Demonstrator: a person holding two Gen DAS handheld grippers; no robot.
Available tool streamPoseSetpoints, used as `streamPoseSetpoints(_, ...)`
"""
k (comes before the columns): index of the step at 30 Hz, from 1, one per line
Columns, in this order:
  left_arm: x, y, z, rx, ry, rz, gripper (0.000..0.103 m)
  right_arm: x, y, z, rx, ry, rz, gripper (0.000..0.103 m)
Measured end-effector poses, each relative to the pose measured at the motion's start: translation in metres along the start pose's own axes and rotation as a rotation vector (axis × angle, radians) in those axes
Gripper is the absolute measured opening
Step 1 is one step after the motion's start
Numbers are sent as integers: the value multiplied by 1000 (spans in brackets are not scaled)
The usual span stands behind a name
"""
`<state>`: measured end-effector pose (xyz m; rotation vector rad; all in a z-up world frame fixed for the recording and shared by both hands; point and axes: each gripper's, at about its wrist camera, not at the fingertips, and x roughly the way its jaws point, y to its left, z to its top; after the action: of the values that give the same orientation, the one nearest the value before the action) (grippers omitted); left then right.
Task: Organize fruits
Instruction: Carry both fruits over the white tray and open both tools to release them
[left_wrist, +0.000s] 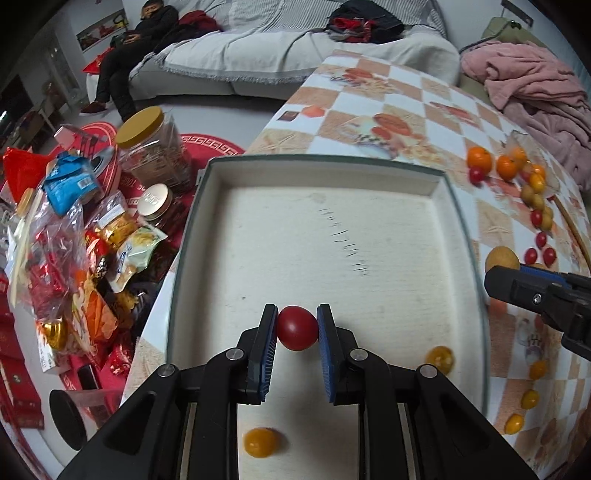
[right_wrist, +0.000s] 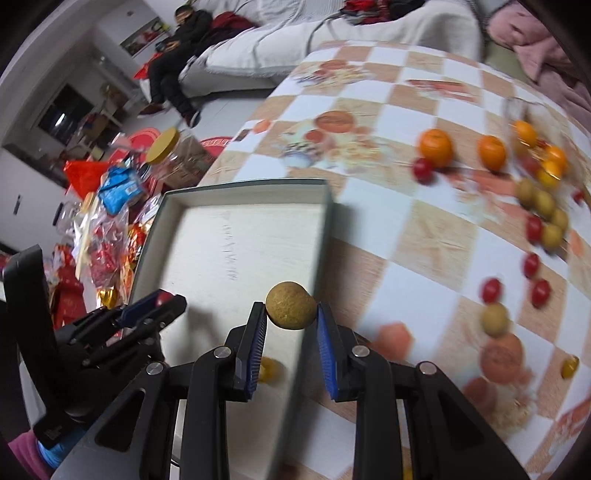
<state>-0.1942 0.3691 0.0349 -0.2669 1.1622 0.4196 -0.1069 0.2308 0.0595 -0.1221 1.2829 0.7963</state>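
My left gripper (left_wrist: 297, 326) is shut on a red cherry tomato (left_wrist: 297, 328) and holds it over the shallow white box (left_wrist: 454, 206). Two yellow tomatoes (left_wrist: 260, 442) (left_wrist: 440, 359) lie in the box near its front. My right gripper (right_wrist: 291, 308) is shut on a round brown longan (right_wrist: 291, 305), held above the box's right wall (right_wrist: 325, 225). The right gripper shows in the left wrist view (left_wrist: 496, 275) at the box's right side, and the left gripper shows in the right wrist view (right_wrist: 159, 301). Loose oranges (right_wrist: 436, 147), red tomatoes (right_wrist: 493, 289) and longans (right_wrist: 543, 203) lie on the checked tablecloth (right_wrist: 424, 236).
Snack bags (left_wrist: 74, 184) and jars (left_wrist: 151, 147) are piled left of the table. A sofa (left_wrist: 258, 48) with a seated person (left_wrist: 136, 44) stands behind. A pink blanket (left_wrist: 535, 85) lies at the far right. Several yellow tomatoes (left_wrist: 530, 398) sit on the cloth right of the box.
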Motion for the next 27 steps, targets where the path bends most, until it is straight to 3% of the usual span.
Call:
streamPoseSetpoints(14,19,9,-1,18,14,30,23,57,24,23,-49,92,-23,30)
streamPoseSetpoints(21,18,6,-1,46,6,44,24,64,30,26,-94,96,-56,31)
streamPoseSetpoints(24,18,6,-1,48,7,46,24,64,30,27,-95,102,-39,38)
streamPoseSetpoints(27,18,6,-2,52,7,47,24,62,30,28,-91,102,-28,56)
